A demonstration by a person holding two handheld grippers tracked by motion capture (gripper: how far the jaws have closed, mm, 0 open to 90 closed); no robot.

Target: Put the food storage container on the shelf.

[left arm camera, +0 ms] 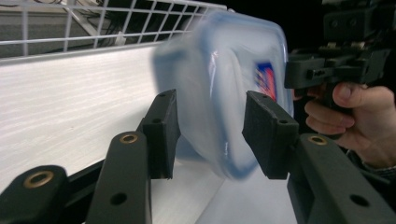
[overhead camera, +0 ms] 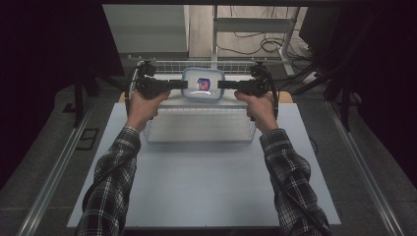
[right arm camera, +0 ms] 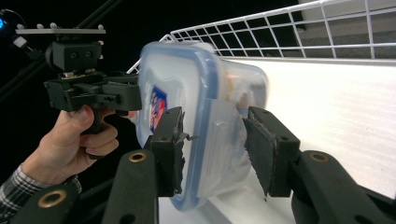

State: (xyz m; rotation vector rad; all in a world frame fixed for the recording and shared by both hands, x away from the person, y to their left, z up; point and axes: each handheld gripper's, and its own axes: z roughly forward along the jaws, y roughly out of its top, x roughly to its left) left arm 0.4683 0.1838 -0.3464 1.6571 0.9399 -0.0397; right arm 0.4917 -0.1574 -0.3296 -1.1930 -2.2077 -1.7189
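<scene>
Clear lidded plastic box [overhead camera: 202, 84] clamped at both ends by left gripper [overhead camera: 183, 84] and right gripper [overhead camera: 222, 84], held above white wire basket [overhead camera: 199, 129]; set-down not yet done.

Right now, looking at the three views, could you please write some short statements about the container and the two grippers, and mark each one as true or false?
1. The left gripper and the right gripper hold the plastic container from opposite ends. True.
2. The container's lid has a red rim. False: the rim is blue.
3. The container carries a red and blue label. True.
4. The container lies flat on the grey table. False: it is held above the white wire basket.
5. The person wears plain white sleeves. False: the sleeves are plaid.
6. In the left gripper view, the container sits between the two black jaws. True.
</scene>
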